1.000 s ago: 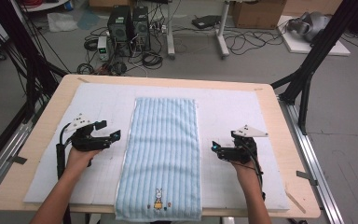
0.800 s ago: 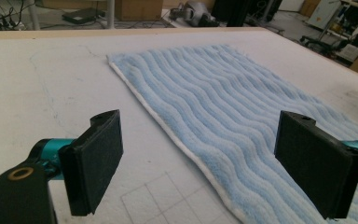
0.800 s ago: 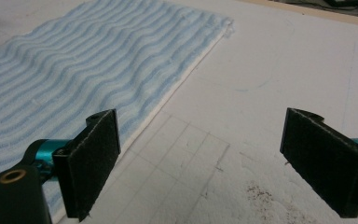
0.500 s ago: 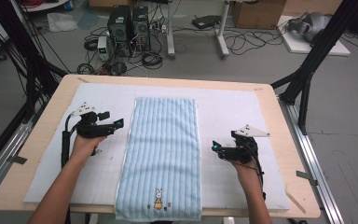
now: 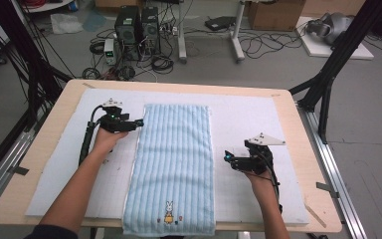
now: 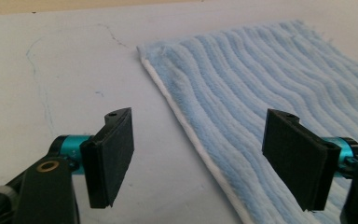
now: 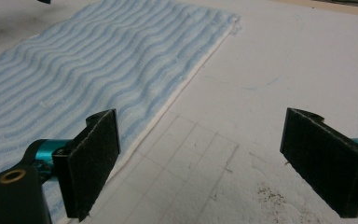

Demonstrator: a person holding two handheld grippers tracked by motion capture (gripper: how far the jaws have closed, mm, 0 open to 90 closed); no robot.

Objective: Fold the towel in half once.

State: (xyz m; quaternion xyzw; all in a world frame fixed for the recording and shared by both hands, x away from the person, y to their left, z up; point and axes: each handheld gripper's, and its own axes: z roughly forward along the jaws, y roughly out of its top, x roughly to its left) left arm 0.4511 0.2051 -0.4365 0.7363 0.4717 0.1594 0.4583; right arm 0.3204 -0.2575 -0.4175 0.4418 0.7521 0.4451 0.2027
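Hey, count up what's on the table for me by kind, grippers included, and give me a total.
Light blue striped towel: 1
White mat under it: 1
Handheld grippers: 2, the left gripper and the right gripper
Total: 4

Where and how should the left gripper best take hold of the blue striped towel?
Probably at the far left corner of the blue striped towel, coming in low from its left side. The towel lies flat on the white mat, and its white-trimmed left edge runs between the open jaws of the left gripper, which have just been closing, so one jaw could slide under the hem.
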